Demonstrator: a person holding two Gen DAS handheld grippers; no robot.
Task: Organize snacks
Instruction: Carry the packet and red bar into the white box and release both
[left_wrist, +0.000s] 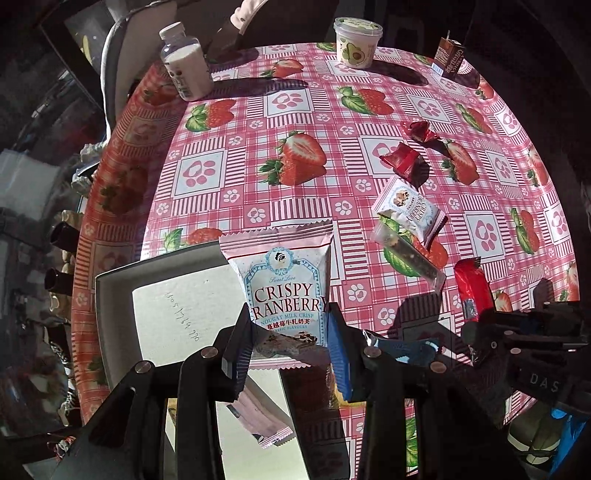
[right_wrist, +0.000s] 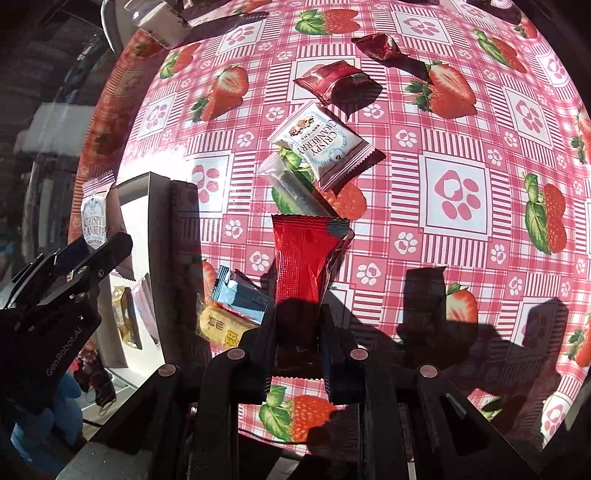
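Strawberry-print oilcloth (left_wrist: 303, 122) covered the round table, hard sunlight throwing long shadows across it. At the left wrist view's six o'clock, the left gripper (left_wrist: 290, 343) had its fingers closed on the lower half of a cranberry nougat packet (left_wrist: 284, 291), held upright over the open cardboard box (left_wrist: 166, 306), presumably so it could drop in beside the pink packet (left_wrist: 266, 421) already lying there. Off at four o'clock, the right gripper (left_wrist: 524, 328) showed only as a dark bulk.

From the right wrist view, the right gripper (right_wrist: 299, 347) pinched the near end of a red foil packet (right_wrist: 304, 258), its far end pointing toward twelve o'clock; whether the packet was lifted or resting on the cloth was hard to judge. Near it, at nine o'clock, a blue wrapper (right_wrist: 240, 295) and a yellow snack bar (right_wrist: 221, 328) lay just outside the box wall. Beyond, at twelve o'clock, a second cranberry packet (right_wrist: 325, 144) overlapped a clear-wrapped bar (right_wrist: 295, 192), with two dark red sachets (right_wrist: 336, 79) farther out.

The box's contents were mostly cut off by the linkages, and deep shade blurred the print on the box's yellowish packet (right_wrist: 123, 317).
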